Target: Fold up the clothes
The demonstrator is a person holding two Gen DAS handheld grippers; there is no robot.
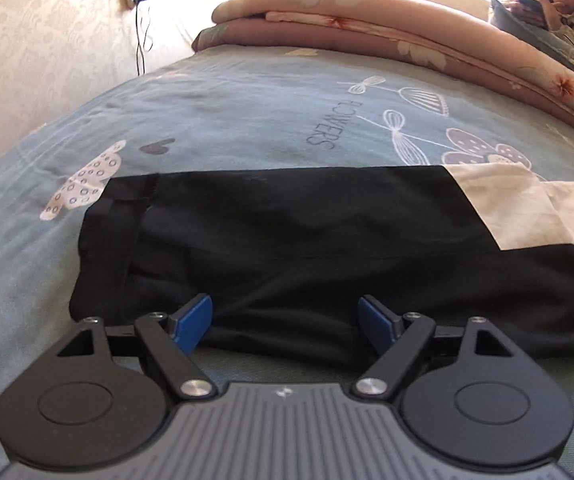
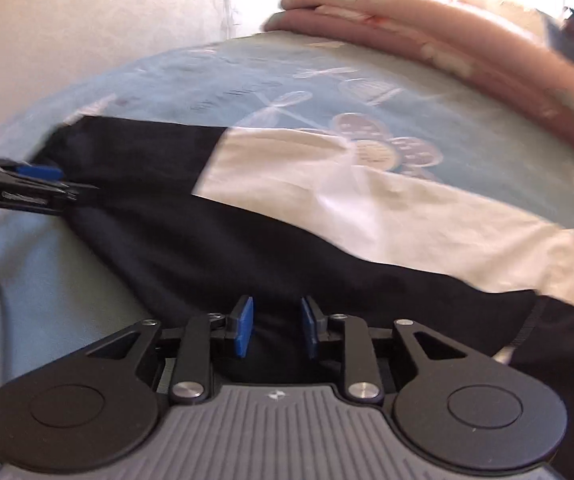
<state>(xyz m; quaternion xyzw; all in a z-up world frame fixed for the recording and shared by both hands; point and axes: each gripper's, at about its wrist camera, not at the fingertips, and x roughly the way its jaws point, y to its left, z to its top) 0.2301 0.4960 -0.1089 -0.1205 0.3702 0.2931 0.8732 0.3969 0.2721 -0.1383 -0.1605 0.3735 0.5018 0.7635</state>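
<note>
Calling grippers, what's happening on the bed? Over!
Left gripper open. Right gripper open. Black and white garment flat on bed. Nothing in the way.

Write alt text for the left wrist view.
A black-and-white garment lies flat on a blue floral bedsheet, with the left gripper open over its near edge. Folded pink quilts lie behind.

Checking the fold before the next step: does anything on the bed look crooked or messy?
The black-and-white garment lies askew: its white panel is wrinkled and slants across the blue bedsheet.
</note>
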